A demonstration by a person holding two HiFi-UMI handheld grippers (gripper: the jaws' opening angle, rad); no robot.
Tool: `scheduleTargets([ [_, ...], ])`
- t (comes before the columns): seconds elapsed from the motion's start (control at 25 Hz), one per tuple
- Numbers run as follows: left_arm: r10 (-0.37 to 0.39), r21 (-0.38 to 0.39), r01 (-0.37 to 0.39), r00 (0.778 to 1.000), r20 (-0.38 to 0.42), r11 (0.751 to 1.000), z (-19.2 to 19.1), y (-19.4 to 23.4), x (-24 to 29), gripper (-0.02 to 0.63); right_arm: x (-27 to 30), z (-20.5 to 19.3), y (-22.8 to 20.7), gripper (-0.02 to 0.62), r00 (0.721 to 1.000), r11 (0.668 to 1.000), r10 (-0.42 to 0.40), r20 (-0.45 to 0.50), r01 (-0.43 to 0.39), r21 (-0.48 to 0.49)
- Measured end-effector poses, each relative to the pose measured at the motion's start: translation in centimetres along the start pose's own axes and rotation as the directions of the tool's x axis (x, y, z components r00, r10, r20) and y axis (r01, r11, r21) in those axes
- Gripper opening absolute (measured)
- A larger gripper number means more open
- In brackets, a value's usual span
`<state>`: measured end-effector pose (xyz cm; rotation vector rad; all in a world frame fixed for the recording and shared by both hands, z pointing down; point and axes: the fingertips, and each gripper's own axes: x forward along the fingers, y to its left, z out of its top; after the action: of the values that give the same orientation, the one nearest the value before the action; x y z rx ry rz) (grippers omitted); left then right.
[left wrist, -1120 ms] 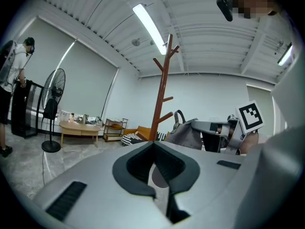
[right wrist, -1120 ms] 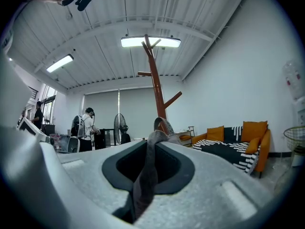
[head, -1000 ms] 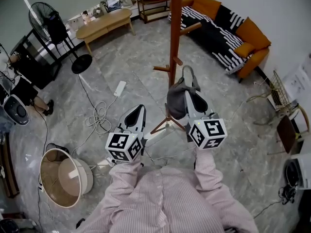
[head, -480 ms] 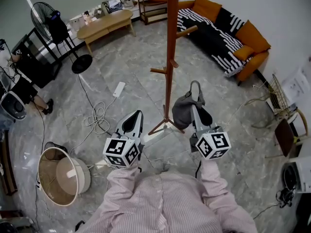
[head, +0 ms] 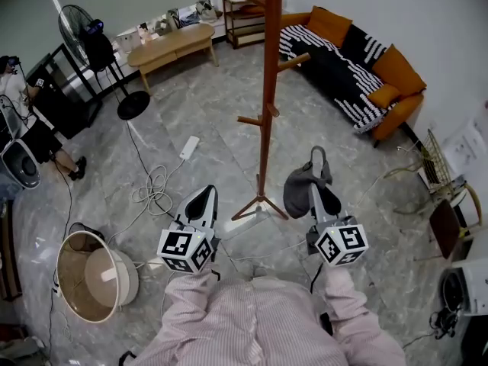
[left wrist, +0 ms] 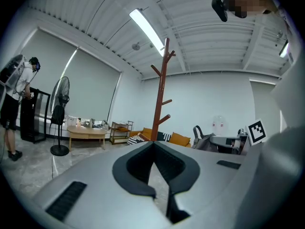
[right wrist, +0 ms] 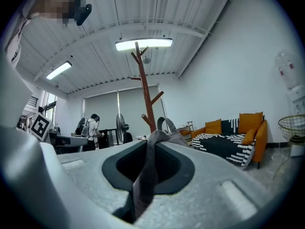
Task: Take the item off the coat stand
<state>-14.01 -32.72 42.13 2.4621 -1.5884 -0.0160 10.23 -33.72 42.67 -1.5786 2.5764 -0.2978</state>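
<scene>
The reddish-brown wooden coat stand (head: 267, 90) rises in the middle of the floor, its pegs bare. My right gripper (head: 315, 180) is shut on a grey bag (head: 299, 191), which hangs in the air to the right of the pole and clear of it. In the right gripper view the bag's grey fabric (right wrist: 148, 168) is pinched between the jaws, with its strap loop (right wrist: 164, 124) in front of the coat stand (right wrist: 145, 94). My left gripper (head: 203, 197) is shut and holds nothing, left of the stand's feet. The left gripper view shows the stand (left wrist: 161, 94) and the bag (left wrist: 204, 140).
An orange sofa (head: 393, 59) with a striped throw stands at the back right, a wooden coffee table (head: 171, 43) and a fan (head: 84, 40) at the back left. A power strip (head: 188, 146) and cables lie on the floor. A round basket (head: 91, 277) sits near left. A person (head: 23, 105) stands far left.
My right gripper has carried the grey bag away from the stand's pegs, to the right and nearer to me. The left gripper has drawn back a little.
</scene>
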Motion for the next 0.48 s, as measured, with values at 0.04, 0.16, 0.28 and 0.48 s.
scheduleTargets([
  [0.04, 0.006, 0.005, -0.006, 1.0, 0.005, 1.0, 0.2, 0.2, -0.2, 0.002, -0.2, 0.1, 0.1, 0.041, 1.0, 1.0, 0.003, 0.001, -0.003, 0.0],
  [0.16, 0.022, 0.018, -0.022, 1.0, 0.021, 1.0, 0.8, 0.6, -0.9, 0.002, -0.8, 0.3, 0.3, 0.041, 1.0, 1.0, 0.015, 0.004, -0.015, 0.002],
  [0.28, 0.033, 0.024, -0.034, 0.999, 0.037, 0.999, 1.3, 1.0, -1.5, 0.002, -1.1, 0.4, 1.0, 0.041, 0.999, 0.999, 0.035, 0.005, -0.035, -0.011],
  [0.48, 0.041, 0.036, -0.042, 0.998, 0.048, 0.998, 1.7, 0.9, -1.7, 0.002, -1.0, 0.9, 1.5, 0.038, 0.998, 0.998, 0.055, 0.016, -0.055, -0.033],
])
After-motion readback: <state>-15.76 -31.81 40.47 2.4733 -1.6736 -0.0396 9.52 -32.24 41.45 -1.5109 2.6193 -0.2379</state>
